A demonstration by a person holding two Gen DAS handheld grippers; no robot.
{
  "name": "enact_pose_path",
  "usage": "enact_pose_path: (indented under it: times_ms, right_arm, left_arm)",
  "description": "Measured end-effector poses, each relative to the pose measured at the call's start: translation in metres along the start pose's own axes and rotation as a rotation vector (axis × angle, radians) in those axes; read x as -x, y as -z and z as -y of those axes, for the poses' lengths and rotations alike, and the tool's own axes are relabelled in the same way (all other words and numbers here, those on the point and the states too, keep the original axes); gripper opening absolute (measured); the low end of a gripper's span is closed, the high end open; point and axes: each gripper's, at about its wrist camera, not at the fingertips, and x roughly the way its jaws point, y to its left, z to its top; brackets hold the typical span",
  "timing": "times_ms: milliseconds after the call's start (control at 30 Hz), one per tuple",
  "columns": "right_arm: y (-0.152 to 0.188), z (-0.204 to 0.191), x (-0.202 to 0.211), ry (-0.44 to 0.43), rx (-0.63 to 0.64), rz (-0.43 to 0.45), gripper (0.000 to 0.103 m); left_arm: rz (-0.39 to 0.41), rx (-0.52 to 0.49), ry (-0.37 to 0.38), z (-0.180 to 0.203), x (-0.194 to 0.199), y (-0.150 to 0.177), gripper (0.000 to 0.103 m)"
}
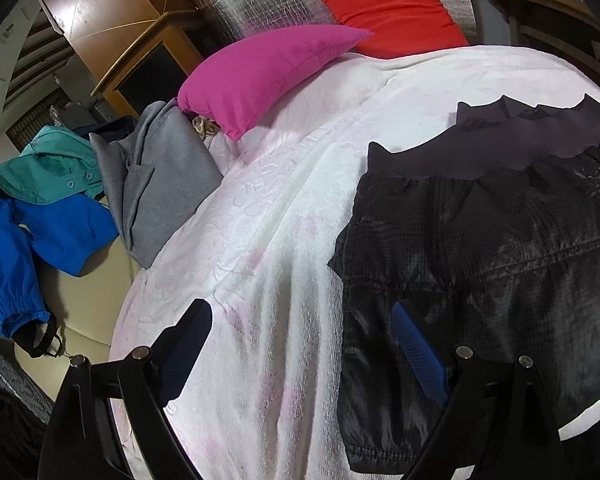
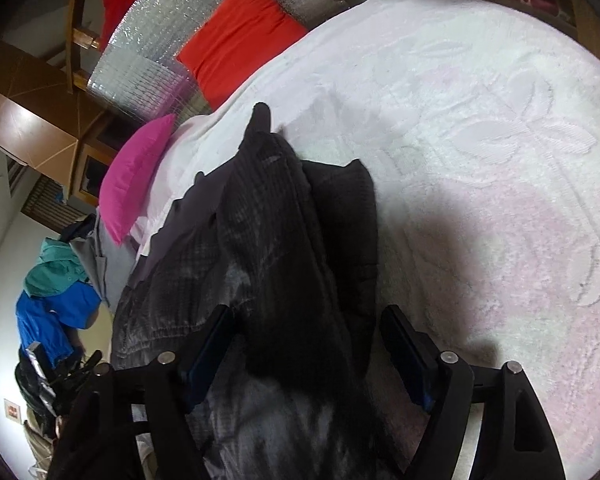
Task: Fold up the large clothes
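Note:
A black quilted jacket [image 1: 480, 248] lies spread on the white blanket [image 1: 268, 200], its collar toward the pillows. My left gripper [image 1: 300, 312] is open above the jacket's left edge: one finger hangs over the blanket, the other over the black fabric, nothing pinched. In the right wrist view the jacket [image 2: 268, 216] is bunched into a long fold running away from me. My right gripper [image 2: 306, 316] is open and straddles that fold; the left pad sits close to the fabric, and a strip of blanket shows by the right pad.
A magenta pillow [image 1: 268, 72] and a red pillow [image 1: 400, 12] lie at the head of the bed. A grey garment [image 1: 160, 184], a teal one [image 1: 48, 168] and a blue jacket [image 1: 40, 232] hang off the bed's left side. Wooden furniture [image 1: 112, 20] stands behind.

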Motion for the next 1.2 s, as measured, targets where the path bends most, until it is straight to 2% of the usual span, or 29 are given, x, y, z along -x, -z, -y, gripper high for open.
enact_pose_path:
  times_ms: [133, 233, 300, 367, 467, 567, 667, 700, 833, 900, 933, 967, 1000, 1033, 1067, 1133, 1200]
  right_arm:
    - [0.001, -0.008, -0.009, -0.026, 0.013, -0.019, 0.082]
    - [0.002, -0.013, -0.010, -0.030, 0.044, -0.019, 0.084]
    - [0.002, -0.011, -0.009, -0.040, 0.041, -0.034, 0.084]
    - [-0.001, -0.007, -0.005, -0.053, 0.026, -0.038, 0.084]
    - [-0.004, 0.002, 0.000, -0.053, 0.002, -0.024, 0.084]
    - [-0.007, 0.011, -0.006, -0.103, -0.041, -0.034, 0.084]
    - [-0.009, 0.006, -0.015, -0.133, -0.044, -0.031, 0.084]
    - [-0.009, 0.001, -0.017, -0.126, -0.029, -0.025, 0.084]
    - [-0.010, -0.016, -0.024, -0.134, 0.032, -0.041, 0.085]
    - [-0.010, -0.028, -0.033, -0.092, 0.074, -0.048, 0.083]
    - [-0.010, -0.035, -0.038, -0.071, 0.097, -0.048, 0.079]
    - [-0.010, -0.045, -0.043, -0.042, 0.136, -0.041, 0.069]
    - [-0.012, -0.053, -0.046, -0.019, 0.168, -0.026, 0.064]
    - [-0.016, -0.061, -0.048, 0.001, 0.190, -0.005, 0.054]
    - [-0.020, -0.067, -0.048, 0.014, 0.204, 0.017, 0.047]
    - [-0.032, -0.080, -0.048, 0.031, 0.233, 0.060, 0.039]
    - [-0.044, -0.094, -0.053, 0.044, 0.257, 0.087, 0.036]
  left_arm:
    - [-0.012, -0.005, 0.011, 0.003, -0.004, -0.003, 0.092]
    - [-0.050, 0.008, 0.098, 0.002, -0.010, -0.005, 0.092]
    - [-0.122, 0.033, 0.255, -0.001, -0.023, -0.004, 0.092]
    - [-0.194, 0.068, 0.377, -0.006, -0.039, -0.001, 0.092]
    - [-0.250, 0.125, 0.502, -0.015, -0.060, 0.004, 0.092]
    - [-0.276, 0.192, 0.632, -0.022, -0.075, 0.004, 0.092]
    - [-0.338, 0.231, 0.797, -0.012, -0.091, 0.004, 0.092]
    - [-0.346, 0.246, 0.819, -0.008, -0.094, 0.004, 0.092]
    - [-0.309, 0.275, 0.851, -0.002, -0.092, 0.000, 0.092]
    - [-0.301, 0.314, 0.858, 0.001, -0.091, -0.005, 0.092]
    - [-0.303, 0.324, 0.853, 0.001, -0.092, -0.006, 0.091]
    - [-0.305, 0.333, 0.840, 0.003, -0.093, -0.009, 0.088]
    - [-0.303, 0.339, 0.814, 0.004, -0.094, -0.012, 0.079]
    - [-0.302, 0.340, 0.793, 0.003, -0.097, -0.016, 0.067]
    - [-0.301, 0.346, 0.768, 0.001, -0.099, -0.021, 0.062]
    - [-0.294, 0.368, 0.737, -0.006, -0.103, -0.033, 0.040]
    - [-0.277, 0.376, 0.710, -0.010, -0.106, -0.049, 0.032]
